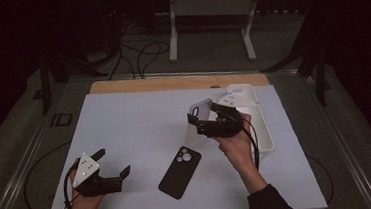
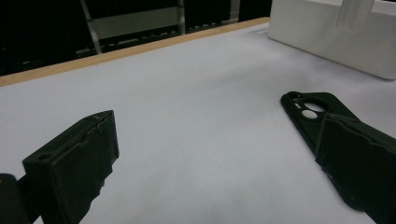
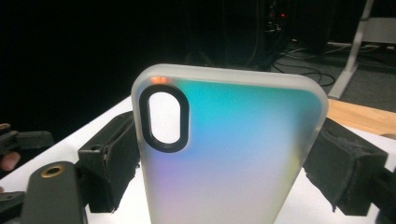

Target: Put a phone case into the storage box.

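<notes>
The right gripper point(image 1: 205, 114) pinches a frosted iridescent phone case point(image 3: 224, 149) by its long edges, upright above the counter point(image 1: 140, 123), left of the white bin point(image 1: 264, 138). That edge-only hold looks slippery; a tilt could drop the case. The left gripper point(image 1: 113, 163) hangs wide open and empty, near left of the black phone case point(image 1: 180, 171), which it could nudge.
</notes>
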A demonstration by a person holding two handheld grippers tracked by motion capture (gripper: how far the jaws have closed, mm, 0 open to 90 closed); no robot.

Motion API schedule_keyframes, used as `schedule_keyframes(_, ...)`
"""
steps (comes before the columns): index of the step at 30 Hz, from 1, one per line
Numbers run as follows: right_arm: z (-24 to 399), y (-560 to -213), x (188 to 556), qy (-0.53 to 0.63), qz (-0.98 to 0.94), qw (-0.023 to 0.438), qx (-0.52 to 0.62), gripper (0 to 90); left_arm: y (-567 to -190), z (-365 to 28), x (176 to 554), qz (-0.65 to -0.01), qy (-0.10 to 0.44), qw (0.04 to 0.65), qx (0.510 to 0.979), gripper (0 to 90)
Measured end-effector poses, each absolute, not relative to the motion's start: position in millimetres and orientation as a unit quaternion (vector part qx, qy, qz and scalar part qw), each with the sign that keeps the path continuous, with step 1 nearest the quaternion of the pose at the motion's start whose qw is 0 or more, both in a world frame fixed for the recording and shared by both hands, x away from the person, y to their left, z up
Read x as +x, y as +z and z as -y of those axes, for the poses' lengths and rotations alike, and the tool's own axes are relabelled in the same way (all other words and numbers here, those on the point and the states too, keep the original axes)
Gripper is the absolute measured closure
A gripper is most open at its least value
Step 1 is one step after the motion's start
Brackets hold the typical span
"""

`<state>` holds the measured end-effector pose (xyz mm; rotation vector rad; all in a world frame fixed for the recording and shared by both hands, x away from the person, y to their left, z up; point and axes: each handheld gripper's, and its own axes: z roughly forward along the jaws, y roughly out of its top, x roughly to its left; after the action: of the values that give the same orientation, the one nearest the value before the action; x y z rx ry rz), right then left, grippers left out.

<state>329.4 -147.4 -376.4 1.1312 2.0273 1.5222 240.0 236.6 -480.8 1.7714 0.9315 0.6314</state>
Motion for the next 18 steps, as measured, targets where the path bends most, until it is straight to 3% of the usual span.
schedule_keyframes(18, 161.4, -358.3, 362.6, 0.533, -0.709, 0.216, 0.409, 17.0, -483.1, -242.1, 238.2, -0.405, 0.281, 0.506, 0.708, 0.3)
